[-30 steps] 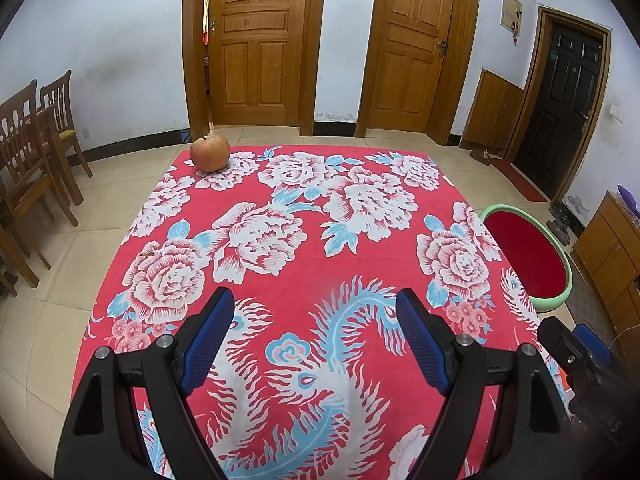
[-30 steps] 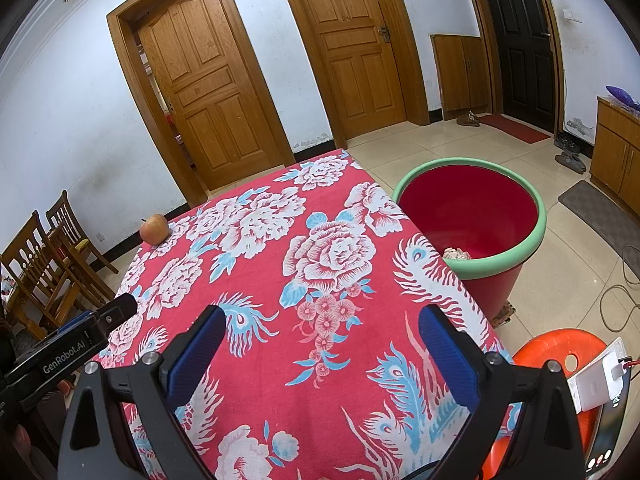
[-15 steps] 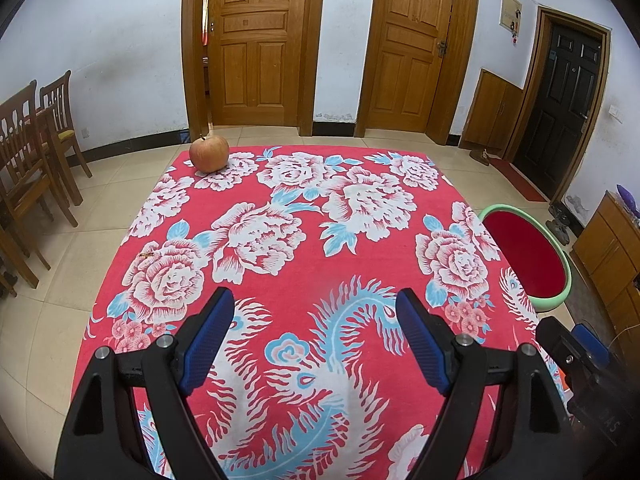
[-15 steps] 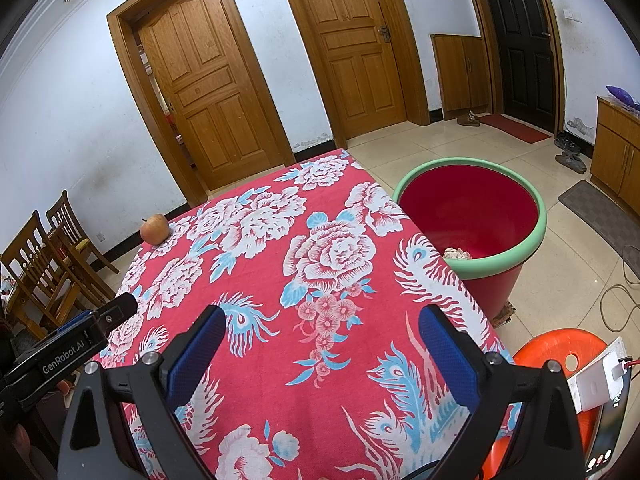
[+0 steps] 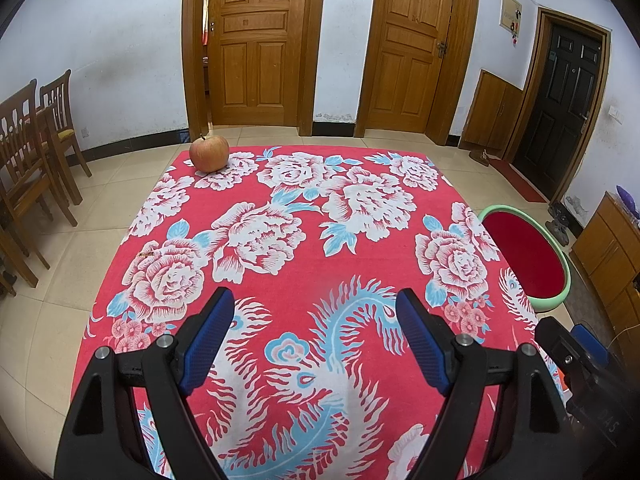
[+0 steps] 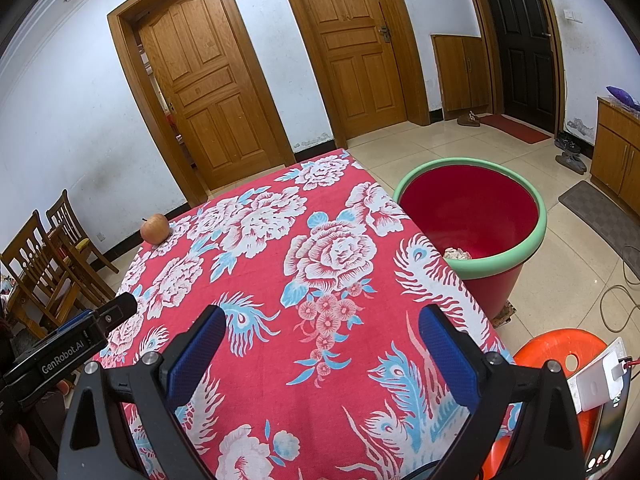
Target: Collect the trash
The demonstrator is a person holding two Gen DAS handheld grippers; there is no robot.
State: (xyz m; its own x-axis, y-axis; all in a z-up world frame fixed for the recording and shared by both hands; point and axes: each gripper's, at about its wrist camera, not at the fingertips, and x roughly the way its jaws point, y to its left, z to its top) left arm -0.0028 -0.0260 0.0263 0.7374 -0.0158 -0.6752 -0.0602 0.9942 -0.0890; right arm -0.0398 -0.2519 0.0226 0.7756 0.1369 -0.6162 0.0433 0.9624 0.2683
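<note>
The left gripper (image 5: 316,312) hangs over the near edge of the table (image 5: 304,264), its blue-padded fingers (image 5: 208,336) spread wide with only the red flowered cloth (image 5: 360,248) showing between them. The right gripper (image 6: 322,330) hangs over the near right part of the table, and its fingers (image 6: 448,356) are also spread wide with nothing between them but cloth. An apple (image 5: 209,153) stands at the far left corner of the table, stem up, well apart from both grippers; in the right wrist view it (image 6: 154,228) sits at the same corner. A red bin (image 6: 472,220) with a green rim stands on the tiled floor (image 6: 572,248) just beside the table's right edge, and a crumpled pale wad (image 6: 457,254) lies inside it near the wall closest to the table. In the left wrist view only the bin's rim and inner wall (image 5: 524,256) show past the right edge. An orange stool (image 6: 560,352) stands on the floor beside the near right corner, with a white charger (image 6: 596,380) and a phone (image 6: 606,440) on it. Wooden chairs (image 5: 36,152) stand off the table's left edge. Two brown doors (image 5: 256,44) and a dark door (image 5: 568,100) line the far wall.
</note>
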